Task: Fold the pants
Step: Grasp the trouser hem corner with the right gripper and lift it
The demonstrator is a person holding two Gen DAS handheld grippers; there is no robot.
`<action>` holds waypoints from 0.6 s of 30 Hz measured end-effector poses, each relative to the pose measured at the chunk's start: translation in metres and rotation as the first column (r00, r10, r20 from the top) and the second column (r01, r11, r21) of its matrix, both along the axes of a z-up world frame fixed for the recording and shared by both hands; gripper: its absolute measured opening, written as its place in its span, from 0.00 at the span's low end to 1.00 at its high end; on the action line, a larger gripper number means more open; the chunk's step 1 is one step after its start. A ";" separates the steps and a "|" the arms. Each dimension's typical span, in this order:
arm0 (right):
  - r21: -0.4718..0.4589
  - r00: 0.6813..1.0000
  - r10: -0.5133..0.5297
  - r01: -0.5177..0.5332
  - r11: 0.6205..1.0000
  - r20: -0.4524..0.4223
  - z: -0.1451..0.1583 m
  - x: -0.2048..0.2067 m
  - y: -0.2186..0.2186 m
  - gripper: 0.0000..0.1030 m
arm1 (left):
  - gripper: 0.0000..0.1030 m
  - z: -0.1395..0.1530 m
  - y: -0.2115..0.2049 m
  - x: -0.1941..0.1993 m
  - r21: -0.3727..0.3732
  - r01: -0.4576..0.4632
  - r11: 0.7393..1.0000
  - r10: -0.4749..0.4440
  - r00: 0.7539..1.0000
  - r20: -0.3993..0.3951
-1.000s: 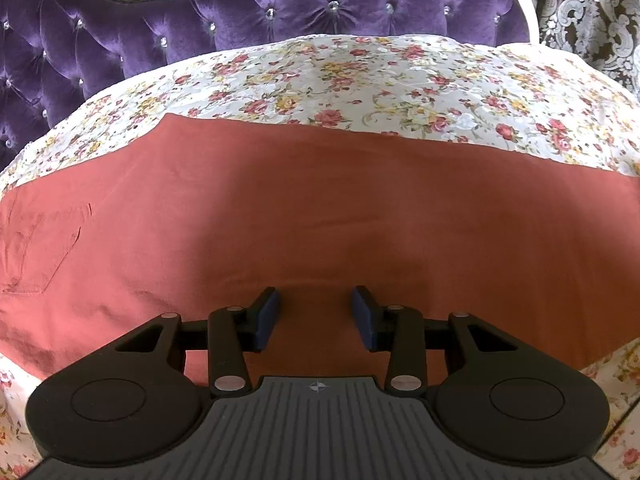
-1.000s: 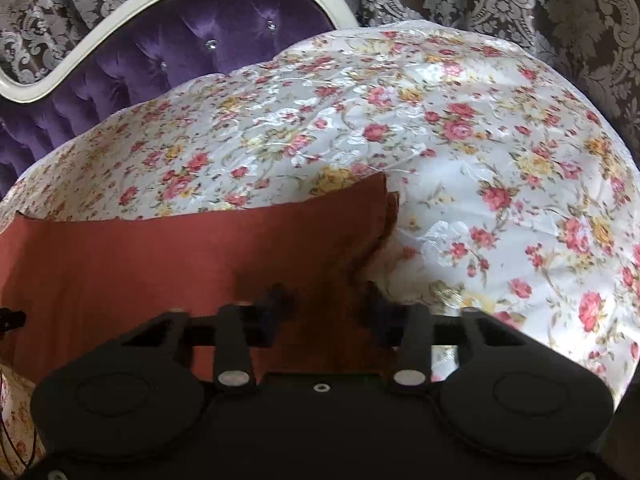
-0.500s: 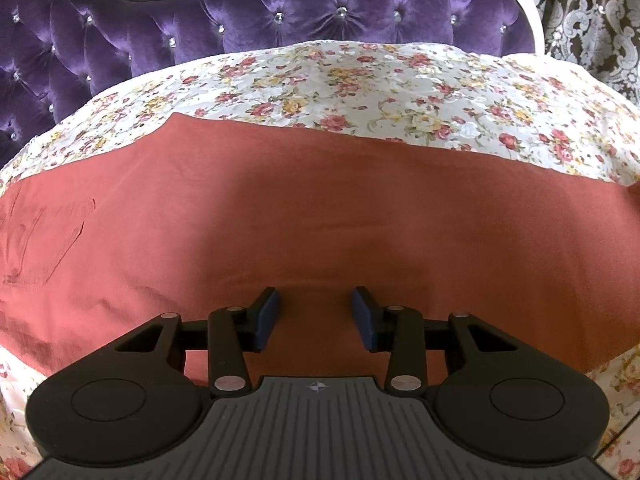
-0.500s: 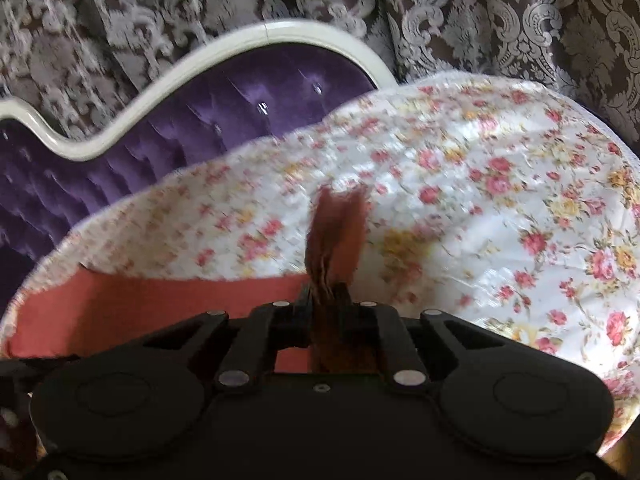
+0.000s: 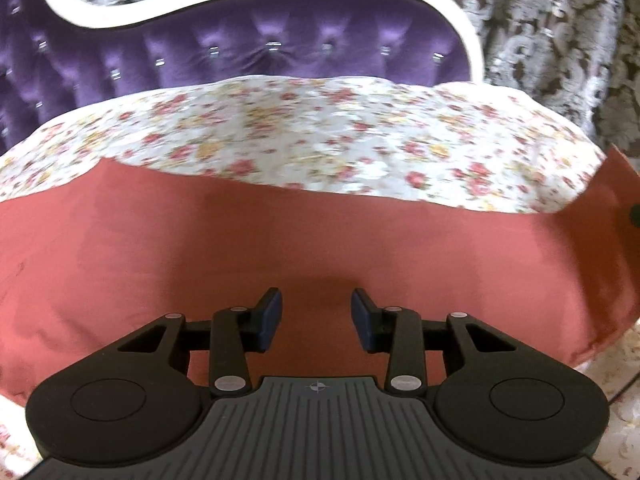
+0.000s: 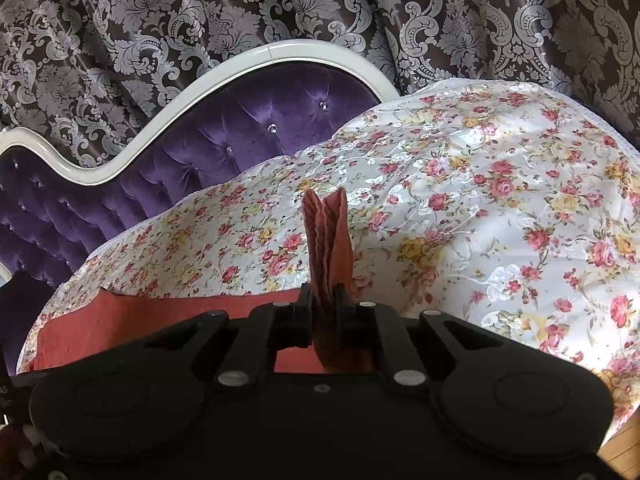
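Rust-red pants (image 5: 280, 240) lie spread flat across the flowered bedspread (image 5: 320, 128). My left gripper (image 5: 316, 316) is open and empty, hovering just above the middle of the pants. My right gripper (image 6: 323, 312) is shut on the leg end of the pants (image 6: 328, 240), which sticks up bunched between the fingers and is lifted off the bed. The rest of the pants (image 6: 160, 328) trails low to the left in the right wrist view. In the left wrist view the lifted end rises at the far right edge (image 5: 616, 208).
A purple tufted headboard (image 5: 260, 52) with a white frame (image 6: 280, 54) stands behind the bed. Patterned dark curtains (image 6: 320, 0) hang behind it. The bedspread (image 6: 500, 200) drops off at the right edge, with wooden floor (image 6: 624, 452) below.
My right gripper closed on the pants' leg end and lifted it up off the bed. The left gripper stayed open and pulled back slightly, showing more headboard.
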State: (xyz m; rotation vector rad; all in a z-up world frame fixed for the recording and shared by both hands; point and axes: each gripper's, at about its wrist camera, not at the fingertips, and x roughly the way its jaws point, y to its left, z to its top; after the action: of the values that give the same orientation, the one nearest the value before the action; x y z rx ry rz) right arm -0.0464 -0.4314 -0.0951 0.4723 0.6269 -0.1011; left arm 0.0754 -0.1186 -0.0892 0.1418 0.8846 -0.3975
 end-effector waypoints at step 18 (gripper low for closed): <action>0.143 0.969 0.231 -0.242 0.960 0.092 0.049 0.061 0.140 0.18 | 0.36 -0.002 0.070 0.015 -0.011 -0.094 0.996 0.094 0.996 0.003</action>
State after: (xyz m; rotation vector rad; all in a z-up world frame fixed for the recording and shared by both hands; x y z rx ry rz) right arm 0.0147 -0.2913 -0.0464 0.5434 0.6156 0.1930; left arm 0.0909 -0.0483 -0.0914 0.0903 0.8820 -0.3143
